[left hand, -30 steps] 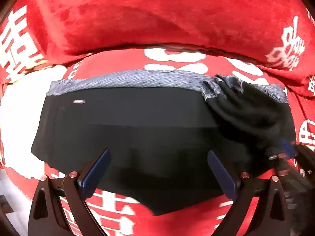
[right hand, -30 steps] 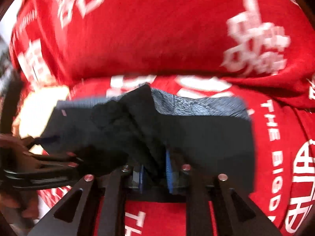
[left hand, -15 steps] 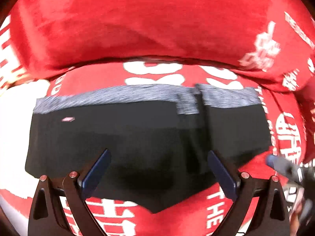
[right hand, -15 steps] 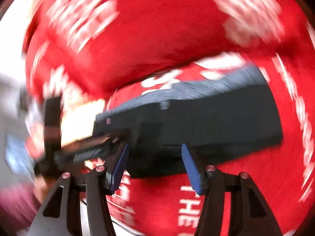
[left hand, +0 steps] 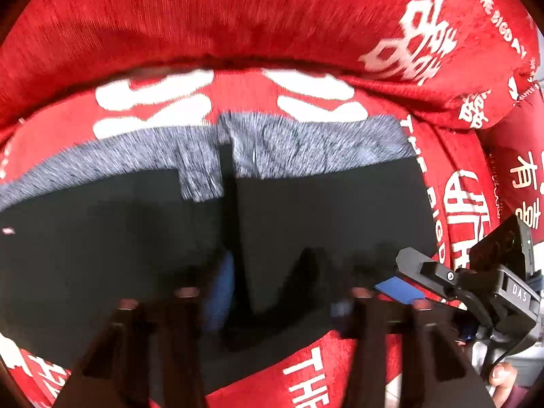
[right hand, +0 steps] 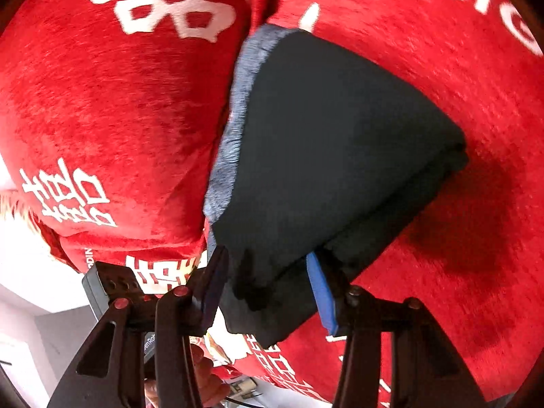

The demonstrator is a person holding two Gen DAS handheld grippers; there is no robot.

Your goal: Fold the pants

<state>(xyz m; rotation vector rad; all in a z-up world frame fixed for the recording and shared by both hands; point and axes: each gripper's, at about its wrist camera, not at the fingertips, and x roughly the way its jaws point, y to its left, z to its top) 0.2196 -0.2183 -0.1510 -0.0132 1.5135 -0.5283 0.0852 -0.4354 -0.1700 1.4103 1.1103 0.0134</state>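
Note:
Black pants [left hand: 136, 238] with a grey waistband [left hand: 306, 142] lie folded flat on a red blanket [left hand: 238, 17]. My left gripper [left hand: 280, 297] points steeply down over their near edge. Its jaws are closing, the dark cloth lies between the blurred fingers, and the pads stand apart. At the pants' right end my right gripper [left hand: 401, 272] is rolled onto its side. In the right wrist view the thick folded end of the pants [right hand: 340, 136] sits between the blue pads of the right gripper [right hand: 268, 285]. Those jaws are closing around it, with a little gap showing low on the left.
The red blanket [right hand: 102, 102] with white lettering covers a raised cushion behind the pants and the flat seat around them. A person's hand [left hand: 503, 377] holds the right gripper at the lower right. White floor shows beyond the blanket's edge [right hand: 27, 272].
The right gripper let go of the pant leg it had carried over, rolled, and moved to the pants' right end. The left gripper shifted right along the near edge and its jaws narrowed.

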